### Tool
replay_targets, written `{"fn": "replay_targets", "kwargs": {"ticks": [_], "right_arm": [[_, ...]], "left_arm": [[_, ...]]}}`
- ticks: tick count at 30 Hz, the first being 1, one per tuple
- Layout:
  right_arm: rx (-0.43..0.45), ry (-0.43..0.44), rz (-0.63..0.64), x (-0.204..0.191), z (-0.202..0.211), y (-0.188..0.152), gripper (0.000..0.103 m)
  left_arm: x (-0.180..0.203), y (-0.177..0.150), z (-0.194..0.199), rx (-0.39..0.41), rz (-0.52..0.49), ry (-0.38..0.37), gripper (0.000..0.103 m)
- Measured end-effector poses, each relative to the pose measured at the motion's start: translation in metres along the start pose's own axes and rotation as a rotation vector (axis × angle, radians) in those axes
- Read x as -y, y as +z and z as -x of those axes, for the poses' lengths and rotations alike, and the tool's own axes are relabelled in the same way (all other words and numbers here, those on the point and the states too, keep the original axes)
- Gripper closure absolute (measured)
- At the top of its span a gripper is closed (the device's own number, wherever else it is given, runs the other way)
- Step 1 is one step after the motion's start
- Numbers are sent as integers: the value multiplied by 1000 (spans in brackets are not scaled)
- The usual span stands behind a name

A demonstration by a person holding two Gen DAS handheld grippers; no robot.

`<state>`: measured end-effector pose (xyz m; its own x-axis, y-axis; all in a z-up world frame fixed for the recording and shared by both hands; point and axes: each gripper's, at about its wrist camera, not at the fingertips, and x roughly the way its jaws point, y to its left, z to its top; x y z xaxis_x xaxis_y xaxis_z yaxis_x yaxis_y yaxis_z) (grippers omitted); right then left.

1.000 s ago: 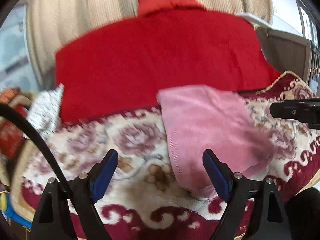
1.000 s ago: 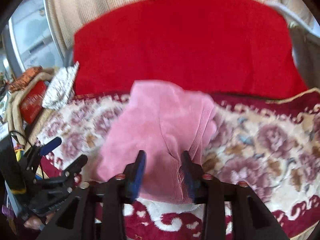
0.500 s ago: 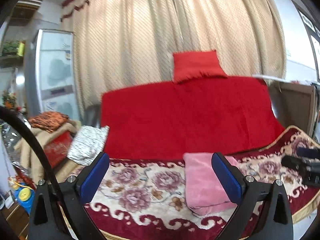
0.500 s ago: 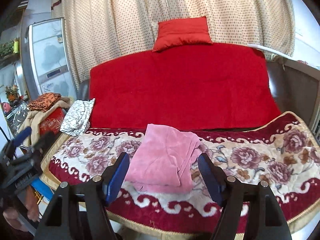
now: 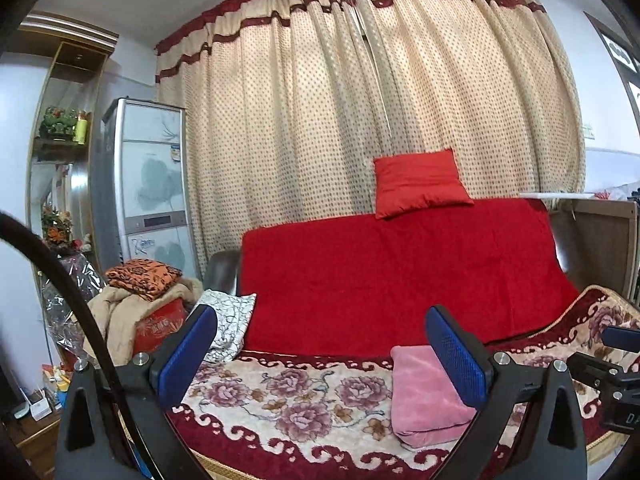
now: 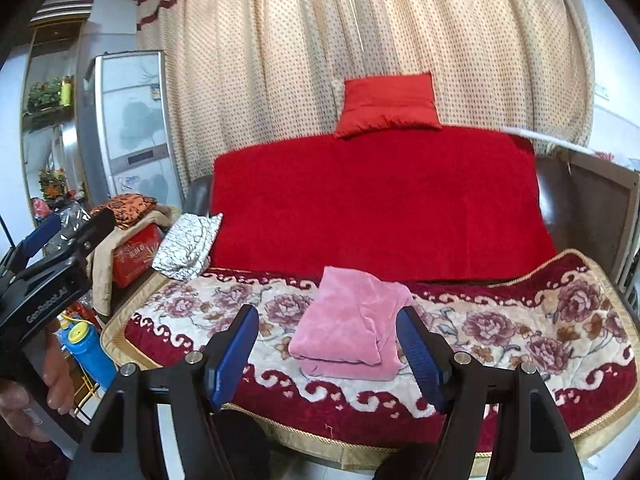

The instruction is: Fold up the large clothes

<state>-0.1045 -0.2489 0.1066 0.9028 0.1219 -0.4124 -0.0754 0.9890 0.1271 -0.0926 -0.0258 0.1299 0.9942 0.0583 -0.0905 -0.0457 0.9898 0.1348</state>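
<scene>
Pink garment: folded into a thick rectangular bundle; lying on the floral blanket that covers the sofa seat, right of the seat's middle in the left wrist view; loose folds show on its top face; nothing touches it

Left gripper: jaws stand wide apart, having just been opening; nothing between the blue pads; held above and in front of the seat, pointing level toward the sofa back; seen from the side at the left edge of the right wrist view, with a person's hand on its handle

Right gripper: jaws parted, having opened a little further; empty; the garment appears between the pads but lies well beyond them on the seat; its tip shows at the right edge of the left wrist view

Sofa back: draped with a red cover; a small red cushion sits on its top edge

Behind the sofa: cream dotted curtain with dark red bands

Left end of sofa: white crackle-print cloth against the armrest; beside it a pile of a beige coat, an orange-black folded cloth and a red box

Far left: silver refrigerator; shelf with plants
</scene>
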Motion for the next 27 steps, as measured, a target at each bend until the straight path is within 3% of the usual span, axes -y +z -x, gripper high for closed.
{"fn": "replay_targets", "kwargs": {"ticks": [7,15,27], "right_arm": [[58,23,17,-10,31,4,28],[57,41,29,-23,41,-2,28],[78,-31,33,-27,42,2,28]], "left_arm": [[-10,13,22,28,46,29,0],[-14,17,35,22,55,42,0],[-14,16,40,14,40,43,0]]}}
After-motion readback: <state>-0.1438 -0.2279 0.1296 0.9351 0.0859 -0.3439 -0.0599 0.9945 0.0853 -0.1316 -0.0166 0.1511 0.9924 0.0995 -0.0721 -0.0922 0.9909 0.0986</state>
